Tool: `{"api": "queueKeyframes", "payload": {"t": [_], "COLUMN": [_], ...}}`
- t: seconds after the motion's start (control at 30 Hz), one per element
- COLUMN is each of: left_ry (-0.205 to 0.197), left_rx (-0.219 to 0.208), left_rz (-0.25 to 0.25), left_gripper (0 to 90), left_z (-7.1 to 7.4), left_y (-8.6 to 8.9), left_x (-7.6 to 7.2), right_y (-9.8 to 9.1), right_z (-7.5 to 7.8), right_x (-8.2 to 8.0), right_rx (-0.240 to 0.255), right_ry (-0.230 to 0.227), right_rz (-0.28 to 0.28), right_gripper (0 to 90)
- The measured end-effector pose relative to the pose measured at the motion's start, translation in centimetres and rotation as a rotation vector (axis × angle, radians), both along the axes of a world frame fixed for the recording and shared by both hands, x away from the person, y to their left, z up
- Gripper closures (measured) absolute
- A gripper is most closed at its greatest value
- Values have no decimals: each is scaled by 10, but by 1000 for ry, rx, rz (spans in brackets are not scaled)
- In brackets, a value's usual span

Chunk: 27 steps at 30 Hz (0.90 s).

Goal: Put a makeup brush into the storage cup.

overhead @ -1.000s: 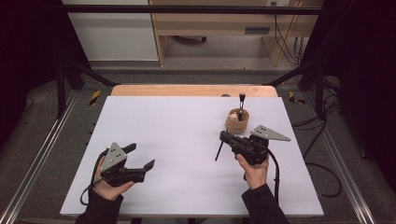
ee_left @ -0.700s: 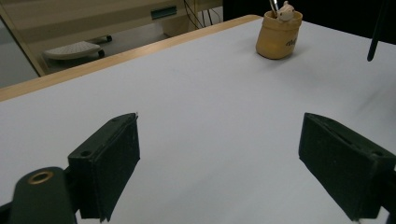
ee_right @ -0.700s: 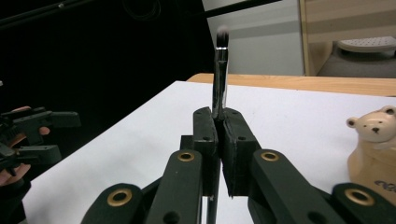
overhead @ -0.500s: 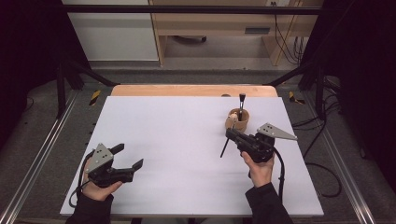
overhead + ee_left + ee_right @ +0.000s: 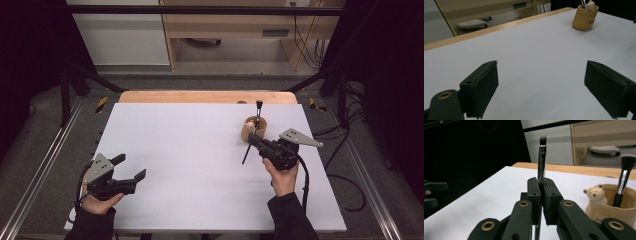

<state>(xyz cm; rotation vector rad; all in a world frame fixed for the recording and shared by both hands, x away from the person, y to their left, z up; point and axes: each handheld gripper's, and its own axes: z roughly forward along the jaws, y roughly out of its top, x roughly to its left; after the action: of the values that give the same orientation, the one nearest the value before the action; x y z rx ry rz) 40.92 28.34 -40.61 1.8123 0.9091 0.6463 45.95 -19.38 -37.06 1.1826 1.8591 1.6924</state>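
A tan cup (image 5: 250,131) with a small bear figure (image 5: 596,193) on its rim stands at the right of the white table (image 5: 190,150). A black makeup brush (image 5: 258,111) stands upright in it. Just in front of the cup, my right gripper (image 5: 252,140) is shut on a second thin brush (image 5: 245,155). In the right gripper view that brush (image 5: 541,165) rises bristles-up from between the jaws, next to the cup (image 5: 614,210). My left gripper (image 5: 131,167) hovers near the table's front left, open and empty. The left gripper view looks across the table at the cup (image 5: 584,18).
A wooden strip (image 5: 200,96) runs along the table's far edge. Metal rails and dark frame posts flank the table. A cable trails from the right gripper to the floor on the right. Beyond the table is a wooden desk.
The left hand has slid its open gripper leftward, toward the front left corner. The right gripper has kept its hold on the brush and shifted only slightly to the right.
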Motion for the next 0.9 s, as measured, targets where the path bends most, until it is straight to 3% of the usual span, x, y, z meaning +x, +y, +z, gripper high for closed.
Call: {"api": "queueKeyframes", "payload": {"t": [0.53,0.9], "left_ry": [-4,-3], "left_rx": [3,-3], "left_rz": [5,8], "left_gripper": [109,109], "left_z": [0,-1], "left_y": [1,2], "left_x": [1,1], "right_y": [-16,-23], "right_z": [16,15], "right_x": [15,36], "right_rx": [-31,-56], "right_ry": [-24,-20], "right_rz": [-98,-159], "right_gripper": [856,856]}}
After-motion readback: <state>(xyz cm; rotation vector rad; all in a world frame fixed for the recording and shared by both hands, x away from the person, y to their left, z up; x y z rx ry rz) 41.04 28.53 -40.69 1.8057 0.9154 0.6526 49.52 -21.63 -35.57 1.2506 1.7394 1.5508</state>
